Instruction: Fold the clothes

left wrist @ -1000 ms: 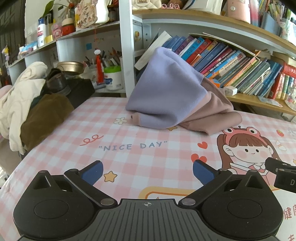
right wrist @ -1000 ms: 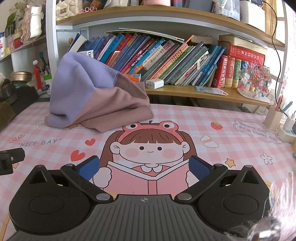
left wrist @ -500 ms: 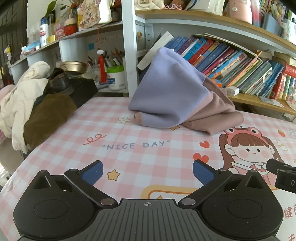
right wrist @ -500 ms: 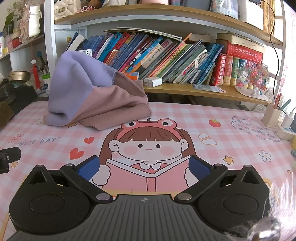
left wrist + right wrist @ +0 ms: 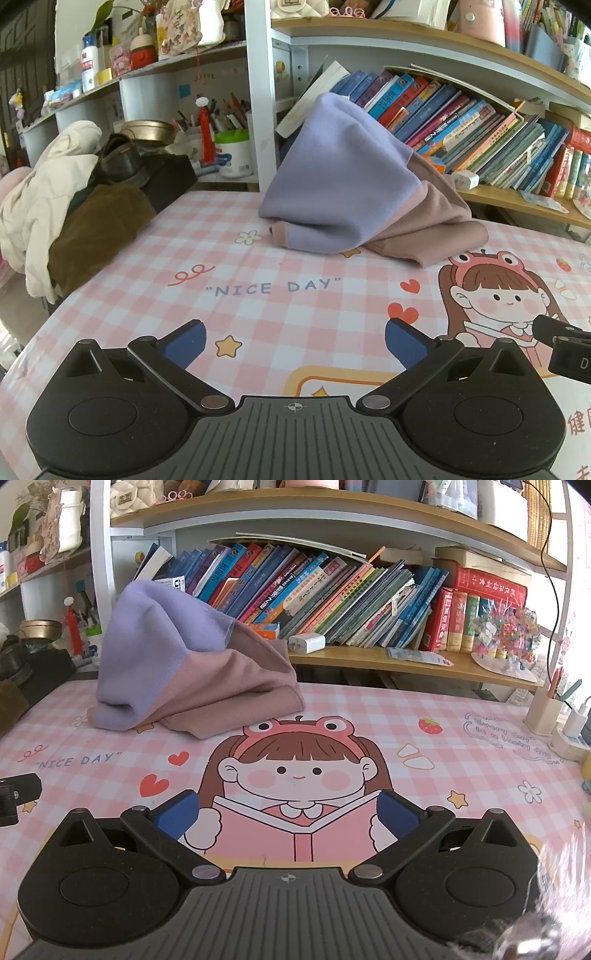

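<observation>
Through the left wrist camera I see my left gripper (image 5: 293, 341) hanging low over the pink checked tablecloth (image 5: 258, 306), its two blue-padded fingers (image 5: 184, 341) spread wide apart with nothing between them. The garment (image 5: 343, 192), a lilac and dusty-pink piece of clothing, sits heaped at about 12 o'clock from the gripper, well apart from it, its peak leaning up against the row of books (image 5: 461, 125) on the shelf behind. At 10 o'clock a pile of cream and brown clothing (image 5: 62, 221) slumps off the table's edge, with a dark shoe (image 5: 118, 162) just behind it. At 3 o'clock a black part of the right gripper (image 5: 561, 347) pokes into the frame, above the cartoon girl (image 5: 502, 299) printed on the cloth. Switching to the right wrist camera, my right gripper (image 5: 288, 814) is likewise gaping, fingers (image 5: 397, 814) parted over the printed girl's open book and gripping nothing. From here the garment (image 5: 177, 675) lies at about 11 o'clock, far side of the table, lilac half to the left and pink half draped right, resting on the cloth and propped against the books (image 5: 314, 594). A white charger block (image 5: 306, 642) sits on the shelf just right of it. At 9 o'clock the edge of the left gripper (image 5: 18, 797) shows, and at 2 o'clock a pen holder (image 5: 543, 712) stands on the table's corner.
</observation>
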Demonstrator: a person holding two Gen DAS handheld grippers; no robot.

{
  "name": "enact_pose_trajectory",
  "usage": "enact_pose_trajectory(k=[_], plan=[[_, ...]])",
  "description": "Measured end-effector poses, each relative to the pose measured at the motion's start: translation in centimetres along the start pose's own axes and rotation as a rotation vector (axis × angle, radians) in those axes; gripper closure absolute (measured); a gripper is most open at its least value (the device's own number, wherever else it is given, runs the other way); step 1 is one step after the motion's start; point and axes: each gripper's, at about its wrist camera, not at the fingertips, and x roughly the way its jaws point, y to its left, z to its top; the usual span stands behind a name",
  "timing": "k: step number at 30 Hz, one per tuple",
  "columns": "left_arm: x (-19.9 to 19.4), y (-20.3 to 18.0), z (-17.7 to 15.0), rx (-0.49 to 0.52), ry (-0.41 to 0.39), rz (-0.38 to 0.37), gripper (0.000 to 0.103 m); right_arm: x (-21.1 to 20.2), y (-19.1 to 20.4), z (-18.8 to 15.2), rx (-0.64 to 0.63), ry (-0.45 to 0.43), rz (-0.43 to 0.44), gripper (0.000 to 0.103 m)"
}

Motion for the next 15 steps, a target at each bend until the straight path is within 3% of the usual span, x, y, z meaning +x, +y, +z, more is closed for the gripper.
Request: enact_pose_trajectory(k=[15], plan=[[0.15, -0.03, -0.06, 0.002, 0.016, -0.002, 0.0, 0.06, 0.12, -0.09, 0.001, 0.008, -0.001, 0.0]])
